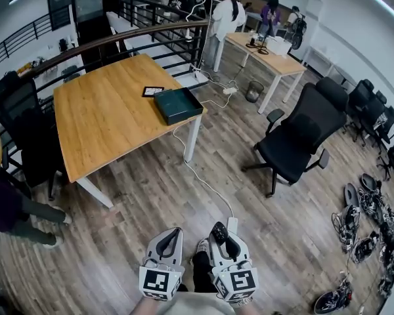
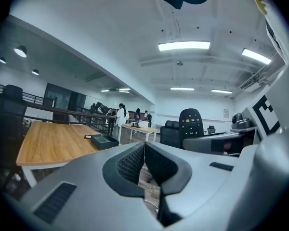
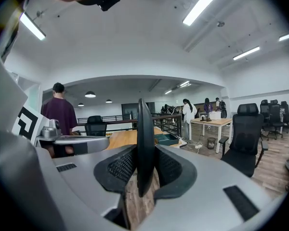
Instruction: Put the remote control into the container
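The black remote control (image 1: 220, 233) stands clamped between the jaws of my right gripper (image 1: 224, 239), low in the head view above the wooden floor. In the right gripper view the remote (image 3: 145, 143) shows edge-on between the pads. The left gripper view shows its buttoned face (image 2: 190, 124). My left gripper (image 1: 173, 236) is beside the right one, its jaws shut together with nothing in them (image 2: 144, 150). The container, a dark green open box (image 1: 177, 105), sits far ahead near the corner of the wooden table (image 1: 105, 120). It also shows as the box (image 2: 104, 141) and the box (image 3: 167, 139).
A small black card (image 1: 152, 91) lies beside the box. A black office chair (image 1: 301, 136) stands right of the table, and a white cable (image 1: 203, 184) runs across the floor. A person's legs (image 1: 16, 209) are at the left, a pile of gear (image 1: 368, 235) at the right.
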`<state>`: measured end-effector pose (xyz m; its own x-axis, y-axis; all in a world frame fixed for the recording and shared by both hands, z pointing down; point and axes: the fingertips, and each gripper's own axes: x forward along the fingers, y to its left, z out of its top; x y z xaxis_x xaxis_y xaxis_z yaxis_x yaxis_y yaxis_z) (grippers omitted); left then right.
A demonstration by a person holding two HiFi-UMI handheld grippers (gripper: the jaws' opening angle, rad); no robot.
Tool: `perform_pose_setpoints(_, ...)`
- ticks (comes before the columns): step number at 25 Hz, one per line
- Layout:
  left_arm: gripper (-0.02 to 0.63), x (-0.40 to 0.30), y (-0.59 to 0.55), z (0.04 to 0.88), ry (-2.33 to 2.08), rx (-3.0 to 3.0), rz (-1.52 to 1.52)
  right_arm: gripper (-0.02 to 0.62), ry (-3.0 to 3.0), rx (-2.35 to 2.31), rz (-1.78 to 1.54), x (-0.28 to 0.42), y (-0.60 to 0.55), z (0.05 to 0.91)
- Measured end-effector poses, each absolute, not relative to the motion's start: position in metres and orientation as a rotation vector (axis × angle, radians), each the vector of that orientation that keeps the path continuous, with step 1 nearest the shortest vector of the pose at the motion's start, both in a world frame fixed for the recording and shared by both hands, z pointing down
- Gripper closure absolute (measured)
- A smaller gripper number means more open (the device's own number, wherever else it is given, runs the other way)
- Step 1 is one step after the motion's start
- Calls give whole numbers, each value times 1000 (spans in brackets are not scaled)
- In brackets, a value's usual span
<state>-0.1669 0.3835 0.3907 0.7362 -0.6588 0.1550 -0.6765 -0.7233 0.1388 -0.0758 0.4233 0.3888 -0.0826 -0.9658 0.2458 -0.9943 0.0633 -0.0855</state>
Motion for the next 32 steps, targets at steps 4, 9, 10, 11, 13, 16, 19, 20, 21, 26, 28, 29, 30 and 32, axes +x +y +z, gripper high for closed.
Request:
perform_pose_setpoints(4, 592, -164, 349, 396, -1153, 2722, 162, 477, -2257, 2001, 361, -68, 383, 391)
perform_pose_setpoints(9, 592, -140, 294, 389, -1258, 2723, 174, 479, -2345, 1927, 380, -45, 317, 397)
perform_pose_setpoints(10, 592, -136, 283, 388, -1275, 2712, 182, 478, -2361, 1917, 376, -37, 302, 396)
perform_pose_setpoints(11, 592, -131, 272, 387, -1294, 2703, 188, 479, -2375, 1910, 367, -29, 288, 394)
perform_pose_setpoints(13, 592, -120, 249, 383, -1338, 2690, 190, 477, -2392, 1909, 353, -9, 263, 389)
perform_pose_setpoints(16, 592, -102, 216, 376, -1395, 2666, 176, 479, -2403, 1910, 369, 21, 228, 386)
perform_pose_setpoints(19, 592, -75, 189, 374, -1419, 2651, 175, 477, -2416, 1895, 367, 50, 201, 385)
perform_pose_setpoints(20, 592, -64, 183, 374, -1421, 2650, 175, 477, -2418, 1891, 369, 60, 194, 386)
perform_pose_setpoints(21, 592, -53, 176, 374, -1421, 2651, 174, 478, -2418, 1891, 375, 70, 187, 386)
perform_pose_setpoints(26, 592, -6, 142, 377, -1398, 2652, 169, 479, -2422, 1892, 381, 112, 150, 388)
perform_pose_setpoints(28, 592, 4, 130, 381, -1393, 2648, 178, 478, -2419, 1895, 390, 123, 138, 391)
perform_pose_setpoints(29, 592, 8, 123, 383, -1394, 2646, 181, 477, -2418, 1900, 404, 127, 132, 393)
perform_pose_setpoints(30, 592, 10, 116, 384, -1396, 2644, 183, 478, -2420, 1904, 426, 130, 125, 395)
perform_pose_setpoints(32, 592, 10, 102, 386, -1399, 2639, 188, 478, -2429, 1907, 471, 132, 112, 400)
